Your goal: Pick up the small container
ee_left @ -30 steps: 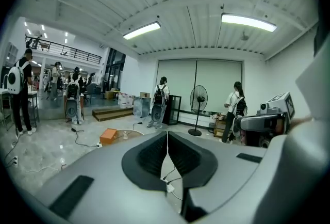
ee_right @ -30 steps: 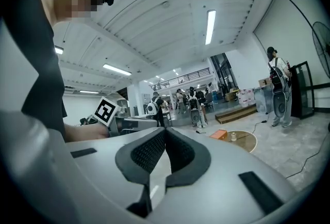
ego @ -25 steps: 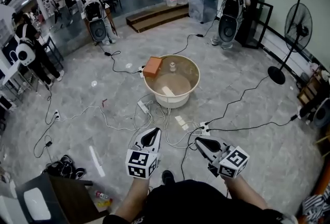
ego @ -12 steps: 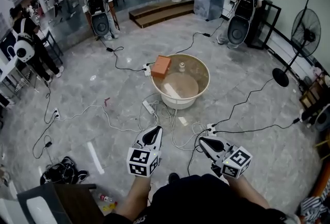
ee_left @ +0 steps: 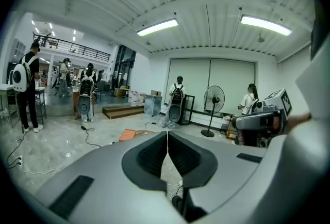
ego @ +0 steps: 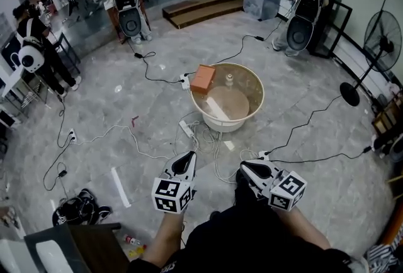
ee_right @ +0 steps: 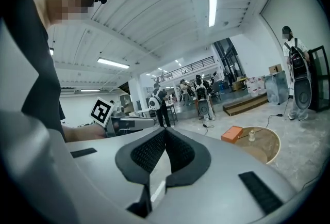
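Note:
A small pale bottle-like container (ego: 229,80) stands upright at the far side of a round beige table (ego: 252,86), beside an orange box (ego: 203,78). A white flat strip (ego: 218,108) lies on the tabletop. My left gripper (ego: 190,155) and right gripper (ego: 240,167) hang side by side well short of the table, above the floor. Both are shut with nothing between their pads. In the right gripper view the container (ee_right: 251,136) and the orange box (ee_right: 232,133) show beyond the shut gripper (ee_right: 165,132). The left gripper view shows its gripper (ee_left: 167,136) closed, with the orange box (ee_left: 127,135) ahead.
Cables and power strips (ego: 187,129) trail over the marble floor between me and the table. A standing fan (ego: 381,51) is at the right and a dark desk (ego: 75,246) at the lower left. People with backpacks (ego: 306,1) stand around the hall.
The round table has drifted rightward and slightly up in the head view as the person moves. Both grippers stay shut and low in front of the body.

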`<state>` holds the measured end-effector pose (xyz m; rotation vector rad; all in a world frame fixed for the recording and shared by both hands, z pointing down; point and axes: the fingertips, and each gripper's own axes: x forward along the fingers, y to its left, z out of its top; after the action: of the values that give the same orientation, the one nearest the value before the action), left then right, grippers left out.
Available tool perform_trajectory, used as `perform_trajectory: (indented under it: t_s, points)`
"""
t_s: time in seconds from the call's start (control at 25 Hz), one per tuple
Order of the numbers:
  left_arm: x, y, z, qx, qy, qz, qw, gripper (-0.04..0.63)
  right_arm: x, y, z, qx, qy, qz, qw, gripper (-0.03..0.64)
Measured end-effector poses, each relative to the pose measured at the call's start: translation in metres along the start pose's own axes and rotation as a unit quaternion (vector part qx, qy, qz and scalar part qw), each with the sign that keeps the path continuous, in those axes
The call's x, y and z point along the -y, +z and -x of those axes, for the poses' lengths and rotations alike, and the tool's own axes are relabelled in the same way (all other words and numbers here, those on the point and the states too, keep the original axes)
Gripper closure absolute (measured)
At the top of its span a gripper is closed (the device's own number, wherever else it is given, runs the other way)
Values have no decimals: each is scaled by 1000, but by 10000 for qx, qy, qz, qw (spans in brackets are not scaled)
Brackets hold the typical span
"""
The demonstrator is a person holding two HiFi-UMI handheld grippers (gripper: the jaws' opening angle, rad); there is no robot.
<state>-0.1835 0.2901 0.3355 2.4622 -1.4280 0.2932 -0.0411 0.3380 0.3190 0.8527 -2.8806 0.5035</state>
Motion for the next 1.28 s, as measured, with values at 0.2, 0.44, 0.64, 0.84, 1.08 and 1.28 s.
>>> perform_trajectory:
  t_s: [0.2, 0.44, 0.64, 0.84, 1.08, 1.28]
  points:
    - [-19, 4, -40, -82, 199, 144, 9997, 575, 48, 8, -25, 30, 235, -83, 9997, 601]
    - [-18, 33, -129, -233, 130, 180, 9995, 575, 139, 39, -41, 135, 342, -200, 9991, 601]
    - [-17, 64, -200, -303, 144, -11, 9994, 575, 214, 53, -51, 72, 395, -332, 9986, 601]
    - [-13, 79, -268, -495, 137, -95, 9986, 575, 281, 72, -53, 107, 451, -379, 9982, 601]
    - [-1, 95, -337, -471, 43, -84, 9988, 575, 346, 76, -38, 52, 317, -446, 9985, 601]
    - [-5, 105, -368, -411, 149, -104, 9990, 575, 383, 76, -36, -77, 335, -431, 9985, 601]
